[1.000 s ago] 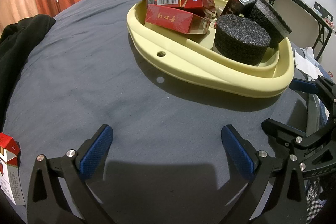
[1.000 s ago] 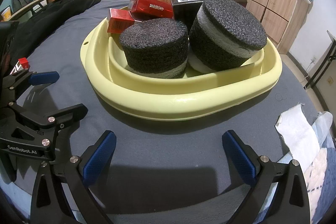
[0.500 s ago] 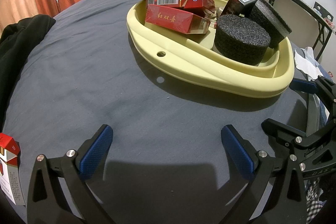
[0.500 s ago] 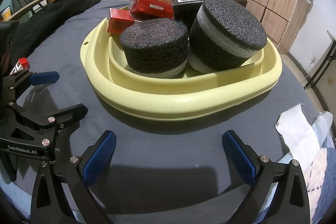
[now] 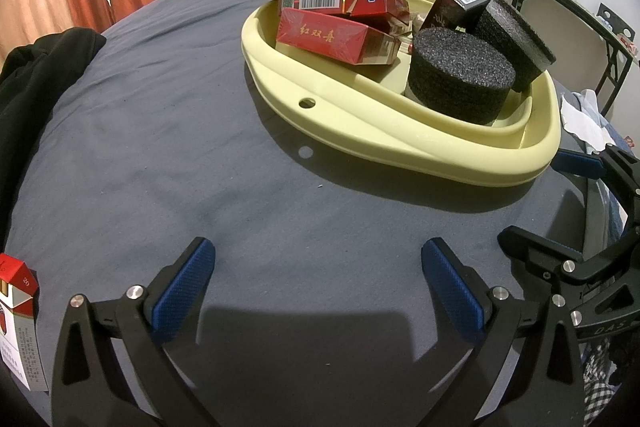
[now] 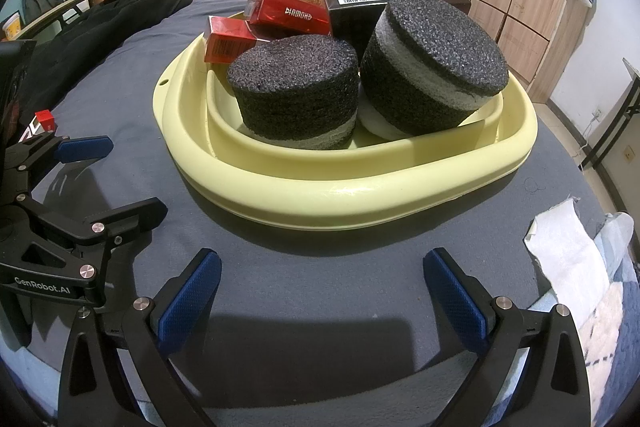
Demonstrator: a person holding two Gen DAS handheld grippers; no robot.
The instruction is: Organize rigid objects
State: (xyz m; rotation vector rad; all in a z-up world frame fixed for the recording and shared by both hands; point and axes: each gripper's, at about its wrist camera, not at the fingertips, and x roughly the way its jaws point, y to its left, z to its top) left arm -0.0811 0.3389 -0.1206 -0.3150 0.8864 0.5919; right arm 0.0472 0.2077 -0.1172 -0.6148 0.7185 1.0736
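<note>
Both claws, left claw (image 5: 318,283) and right claw (image 6: 322,287), gape empty above the bedsheet (image 5: 168,131).

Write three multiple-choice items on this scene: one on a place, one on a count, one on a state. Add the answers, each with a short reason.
1. Where does the red and white cigarette pack stand?
A. On the grey cloth outside the yellow tray
B. Inside the tray
C. On a foam disc

2. How many black foam discs are in the yellow tray?
A. One
B. Two
C. Four

3. How is the tilted foam disc resting?
A. Flat on the tray floor
B. Leaning on the tray wall
C. Held by a hand-held gripper

Answers: 1 A, it stands apart at the left view's edge. 2 B, a flat foam disc and the tilted one. 3 B, its top face slants.
</note>
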